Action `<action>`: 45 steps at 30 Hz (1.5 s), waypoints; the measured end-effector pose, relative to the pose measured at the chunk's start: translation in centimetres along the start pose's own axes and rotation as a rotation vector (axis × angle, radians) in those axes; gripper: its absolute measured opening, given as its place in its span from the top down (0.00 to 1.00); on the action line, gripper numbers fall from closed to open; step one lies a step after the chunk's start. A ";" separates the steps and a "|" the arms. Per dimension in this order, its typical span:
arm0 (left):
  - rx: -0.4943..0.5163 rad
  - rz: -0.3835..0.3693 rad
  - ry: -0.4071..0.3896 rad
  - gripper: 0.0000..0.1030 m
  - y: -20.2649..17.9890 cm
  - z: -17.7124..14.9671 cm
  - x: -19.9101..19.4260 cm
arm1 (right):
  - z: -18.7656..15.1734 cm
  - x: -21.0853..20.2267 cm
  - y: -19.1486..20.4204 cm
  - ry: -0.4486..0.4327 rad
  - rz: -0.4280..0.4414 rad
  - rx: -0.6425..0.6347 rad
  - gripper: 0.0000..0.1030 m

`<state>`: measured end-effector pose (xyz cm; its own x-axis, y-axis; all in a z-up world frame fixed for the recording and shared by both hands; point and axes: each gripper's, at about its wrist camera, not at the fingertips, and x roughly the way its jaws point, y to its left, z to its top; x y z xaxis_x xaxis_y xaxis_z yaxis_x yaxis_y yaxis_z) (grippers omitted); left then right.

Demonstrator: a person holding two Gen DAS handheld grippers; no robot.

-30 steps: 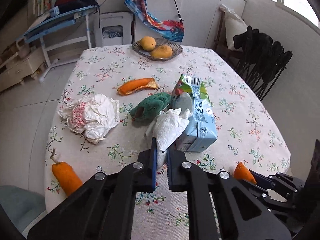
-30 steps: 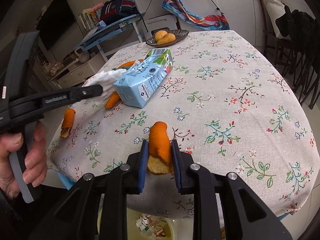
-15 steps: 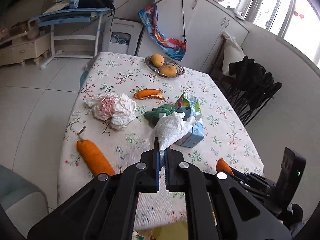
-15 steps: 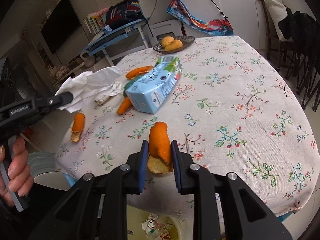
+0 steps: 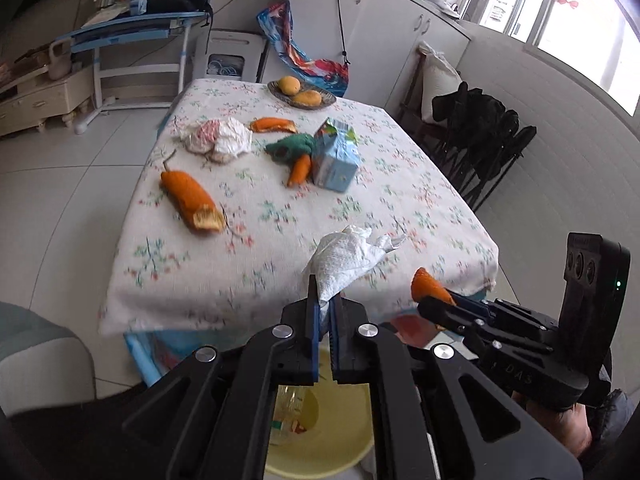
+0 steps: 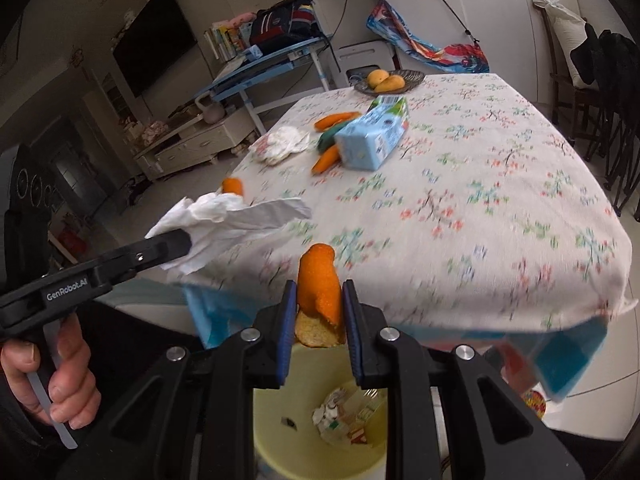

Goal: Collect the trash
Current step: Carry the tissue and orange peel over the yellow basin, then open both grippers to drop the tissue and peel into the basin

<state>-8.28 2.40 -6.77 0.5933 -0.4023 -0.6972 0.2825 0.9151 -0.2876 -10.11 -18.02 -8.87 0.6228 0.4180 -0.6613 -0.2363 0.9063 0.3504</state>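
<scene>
My left claw (image 5: pixel 325 309) is clamped on a crumpled white tissue (image 5: pixel 349 257), held off the near edge of the counter (image 5: pixel 256 264) above a yellow bin (image 6: pixel 288 432). My right claw (image 6: pixel 318 312) pinches an orange peel (image 6: pixel 320 284) over that bin. A blue carton (image 5: pixel 334 156) lies on the floral cloth.

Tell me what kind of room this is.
Most likely a home living and dining room: a table with a floral tablecloth and a fruit bowl, a wall-mounted television, and a study desk piled with books.
</scene>
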 end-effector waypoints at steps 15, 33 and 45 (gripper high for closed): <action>-0.051 0.039 0.124 0.96 0.0 -6.2 -0.5 | -5.8 2.6 1.9 0.193 -0.039 -0.031 0.77; 0.013 0.147 0.315 0.95 -0.4 -9.6 2.4 | -8.1 5.3 1.9 0.338 -0.088 -0.058 0.55; 0.041 0.157 0.327 0.84 -0.7 -10.6 2.0 | -6.2 4.0 -0.3 0.270 -0.108 0.075 0.45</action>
<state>-15.25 1.20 -14.93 0.3612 -0.2210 -0.9059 0.2414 0.9605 -0.1381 -12.15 -16.24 -15.75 0.4180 0.3295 -0.8466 -0.1174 0.9437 0.3093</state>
